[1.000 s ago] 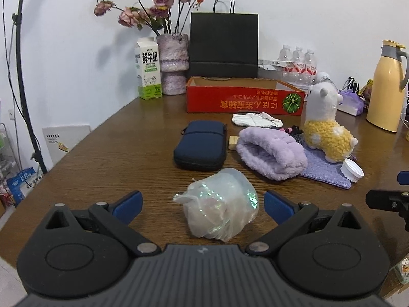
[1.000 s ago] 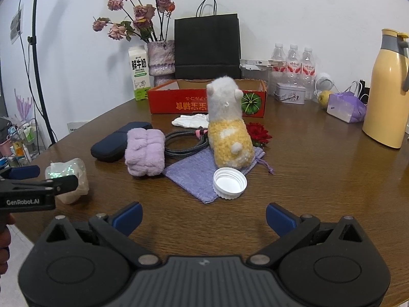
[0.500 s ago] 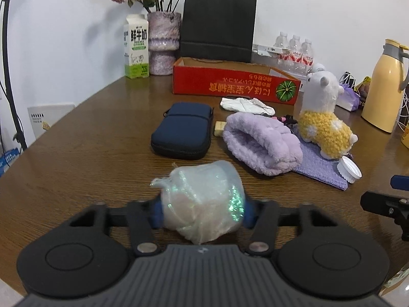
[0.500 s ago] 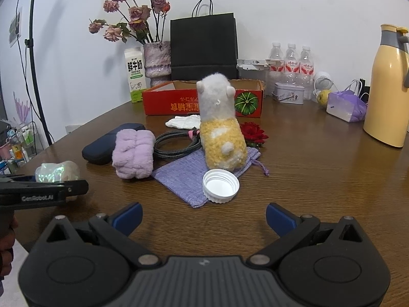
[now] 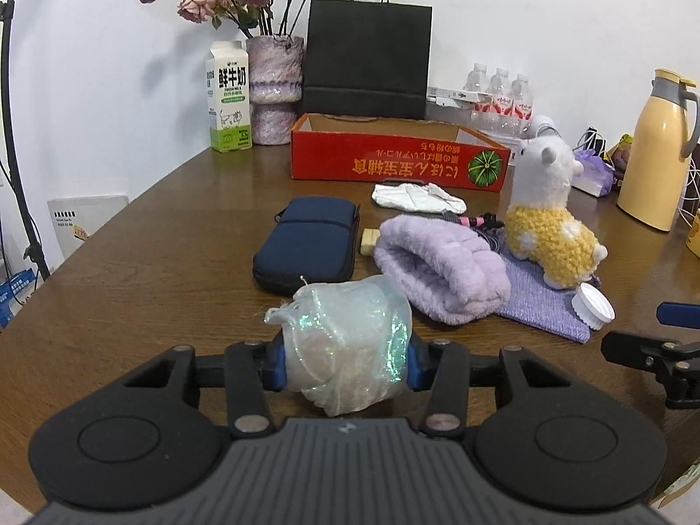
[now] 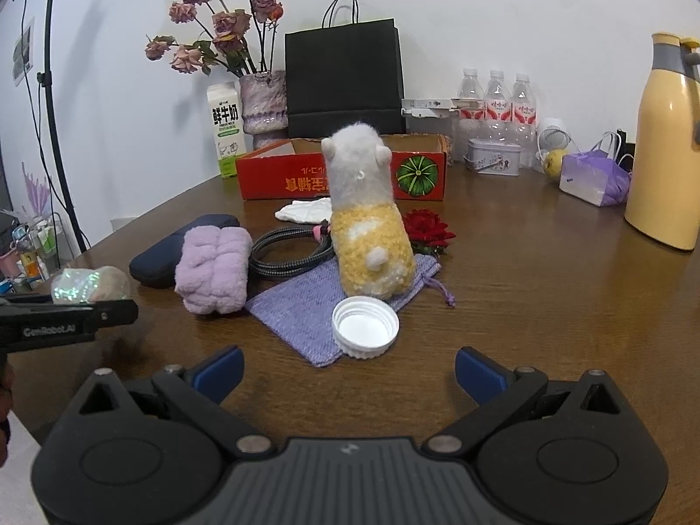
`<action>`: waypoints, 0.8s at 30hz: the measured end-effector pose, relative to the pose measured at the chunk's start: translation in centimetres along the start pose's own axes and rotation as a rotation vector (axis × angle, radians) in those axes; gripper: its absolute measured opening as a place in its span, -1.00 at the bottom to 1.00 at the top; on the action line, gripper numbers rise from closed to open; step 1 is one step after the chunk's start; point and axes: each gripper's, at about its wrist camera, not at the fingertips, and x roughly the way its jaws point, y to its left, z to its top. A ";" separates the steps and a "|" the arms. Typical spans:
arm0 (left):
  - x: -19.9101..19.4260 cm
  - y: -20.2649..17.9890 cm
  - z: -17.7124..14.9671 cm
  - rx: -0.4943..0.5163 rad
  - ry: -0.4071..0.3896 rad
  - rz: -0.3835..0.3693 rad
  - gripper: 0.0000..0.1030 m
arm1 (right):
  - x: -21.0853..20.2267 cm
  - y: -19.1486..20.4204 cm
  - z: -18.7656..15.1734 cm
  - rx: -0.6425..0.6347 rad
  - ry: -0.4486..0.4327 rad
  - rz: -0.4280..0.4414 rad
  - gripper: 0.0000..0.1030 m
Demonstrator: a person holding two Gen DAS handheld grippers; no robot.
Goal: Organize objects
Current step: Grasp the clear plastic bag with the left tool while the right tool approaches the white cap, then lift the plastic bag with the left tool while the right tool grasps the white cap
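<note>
My left gripper [image 5: 345,365] is shut on a shimmery white organza pouch [image 5: 350,350] and holds it just above the near edge of the wooden table [image 5: 153,271]. The pouch also shows in the right wrist view [image 6: 89,285], held at the far left. My right gripper [image 6: 348,372] is open and empty, low over the table, just short of a white bottle cap [image 6: 365,327]. Behind the cap stands a yellow and white plush alpaca [image 6: 369,227] on a purple cloth pouch [image 6: 306,302]. An open red cardboard box [image 5: 393,157] stands further back.
A navy case [image 5: 306,240], a rolled lilac towel [image 5: 442,269], a white cloth [image 5: 415,197], a braided cable [image 6: 284,253] and a red flower [image 6: 426,229] lie mid-table. A milk carton [image 5: 228,96], vase [image 5: 274,87], black bag [image 5: 367,59], water bottles [image 6: 496,105] and a yellow thermos [image 6: 667,140] line the back.
My left gripper has closed on the organza pouch and lifted it slightly off the table. My right gripper has stayed open and moved a little closer to the bottle cap.
</note>
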 end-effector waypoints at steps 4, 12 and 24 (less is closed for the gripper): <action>-0.2 0.2 0.2 -0.005 -0.010 0.010 -0.08 | 0.7 -0.3 0.7 0.002 -0.016 0.004 0.93; -0.5 0.7 0.4 -0.016 -0.019 0.024 -0.08 | 3.1 -0.3 1.6 -0.023 0.029 -0.003 0.46; -0.6 0.7 0.2 -0.021 -0.030 0.018 -0.08 | 4.2 -0.9 1.5 0.038 0.048 0.038 -0.24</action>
